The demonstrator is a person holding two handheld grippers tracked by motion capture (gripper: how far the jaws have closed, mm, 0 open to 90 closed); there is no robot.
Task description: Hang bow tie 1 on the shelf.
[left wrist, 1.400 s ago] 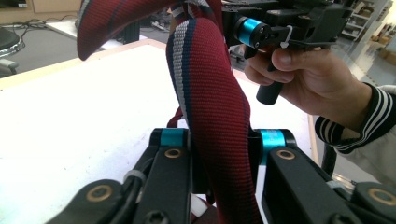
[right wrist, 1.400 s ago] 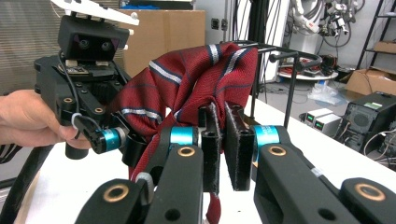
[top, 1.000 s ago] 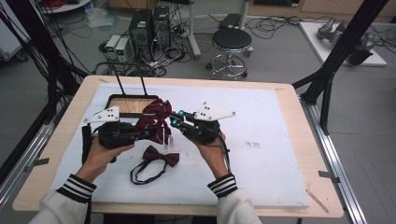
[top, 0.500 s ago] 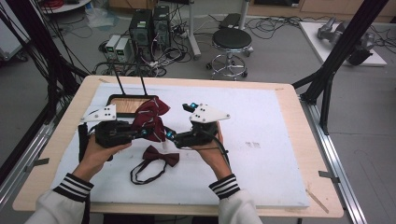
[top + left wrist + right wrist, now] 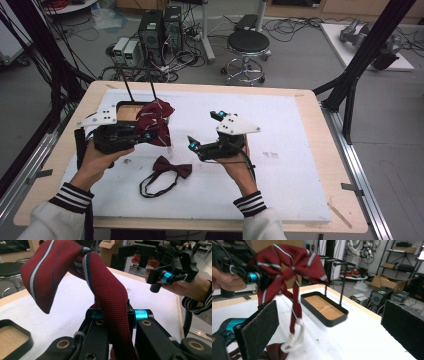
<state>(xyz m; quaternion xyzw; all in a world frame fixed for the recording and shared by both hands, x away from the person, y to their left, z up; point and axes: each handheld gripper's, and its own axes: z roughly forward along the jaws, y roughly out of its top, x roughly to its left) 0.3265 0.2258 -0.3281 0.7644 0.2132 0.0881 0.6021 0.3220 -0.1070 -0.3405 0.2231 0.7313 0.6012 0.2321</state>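
Observation:
A red striped bow tie [image 5: 154,122] hangs above the white mat, and my left gripper [image 5: 148,136] is shut on its band. In the left gripper view the tie [image 5: 110,297] rises from between the closed jaws of the left gripper [image 5: 117,315]. My right gripper [image 5: 206,130] is held to the tie's right, apart from it. Its jaws have just been opening and now stand wide with nothing between them. In the right gripper view the tie [image 5: 292,262] hangs ahead of the right gripper [image 5: 332,315], with a white clasp [image 5: 293,340] dangling from it. A plain dark red bow tie [image 5: 172,167] lies on the mat.
A black tray with a wooden floor [image 5: 125,111] and two upright rods stands at the mat's back left, also in the right gripper view [image 5: 324,320]. The mat [image 5: 290,180] covers a wooden table. Computers, cables and a stool stand on the floor beyond.
My right gripper has opened, let go of the striped tie and drawn away to the right. The tie now hangs from the left gripper alone, which has kept still.

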